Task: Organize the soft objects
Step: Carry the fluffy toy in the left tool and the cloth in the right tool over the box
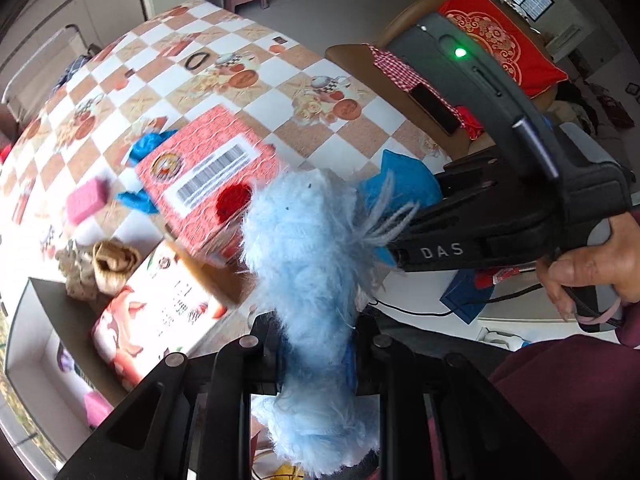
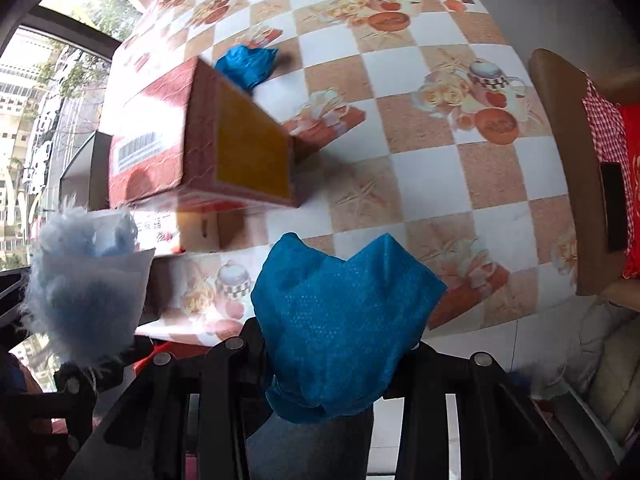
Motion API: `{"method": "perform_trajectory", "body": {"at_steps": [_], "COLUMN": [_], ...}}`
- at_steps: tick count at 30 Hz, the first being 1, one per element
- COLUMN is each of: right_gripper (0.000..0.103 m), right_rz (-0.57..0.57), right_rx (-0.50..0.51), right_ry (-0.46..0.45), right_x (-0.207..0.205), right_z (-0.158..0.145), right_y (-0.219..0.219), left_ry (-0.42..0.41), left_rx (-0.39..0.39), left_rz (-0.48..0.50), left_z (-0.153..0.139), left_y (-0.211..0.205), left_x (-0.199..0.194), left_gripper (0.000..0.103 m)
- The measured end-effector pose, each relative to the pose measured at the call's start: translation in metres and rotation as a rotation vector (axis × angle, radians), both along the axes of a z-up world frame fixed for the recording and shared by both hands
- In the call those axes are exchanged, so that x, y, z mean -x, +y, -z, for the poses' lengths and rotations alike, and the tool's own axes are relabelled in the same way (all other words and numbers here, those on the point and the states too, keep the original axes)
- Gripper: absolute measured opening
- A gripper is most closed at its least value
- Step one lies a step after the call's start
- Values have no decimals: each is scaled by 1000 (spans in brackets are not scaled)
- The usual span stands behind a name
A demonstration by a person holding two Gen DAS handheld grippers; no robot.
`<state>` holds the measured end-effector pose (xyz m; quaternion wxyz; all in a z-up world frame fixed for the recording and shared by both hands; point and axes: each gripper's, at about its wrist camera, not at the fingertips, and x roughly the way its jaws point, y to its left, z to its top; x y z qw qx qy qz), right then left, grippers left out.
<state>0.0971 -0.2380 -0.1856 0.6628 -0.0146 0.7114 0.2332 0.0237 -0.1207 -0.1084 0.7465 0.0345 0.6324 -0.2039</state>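
Note:
My left gripper (image 1: 316, 354) is shut on a fluffy light-blue yarn bundle (image 1: 308, 264), held above the table's near edge; the bundle also shows in the right wrist view (image 2: 84, 292) at the left. My right gripper (image 2: 336, 360) is shut on a crumpled blue cloth (image 2: 340, 320), also held above the table edge; in the left wrist view the right gripper (image 1: 394, 246) and the cloth (image 1: 400, 184) sit right of the yarn. A red cardboard box (image 1: 208, 176) lies tipped on the checkered table (image 1: 280, 80), its open side visible in the right wrist view (image 2: 252, 152).
Another blue cloth (image 2: 248, 64) lies behind the box. A pink sponge (image 1: 86, 198), beige socks (image 1: 110, 264) and a printed carton (image 1: 160, 308) sit at the left. A black hair band (image 1: 196, 60) lies far back. A chair with a red cushion (image 1: 500, 36) stands to the right.

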Motion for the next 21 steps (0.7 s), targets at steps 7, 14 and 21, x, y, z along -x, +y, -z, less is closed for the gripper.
{"method": "perform_trajectory", "body": {"at_steps": [7,14,21], "right_gripper": [38,38,38], "right_rz": [-218,-390,-486], "right_rx": [-24,-28,-37], "right_ry": [-6,-63,-115], "right_x": [41,64,73], "right_z": [-13,-32,-54], "right_y": [63,114,146], "left_ry": [-4,-44,-64], "left_rx": [-7,-1,7], "left_rz": [-225,-426,-572], "left_z": [-2,-12,-16], "left_y": [66,117,154], "left_x": [36,60,78], "left_gripper": [23,23,23]}}
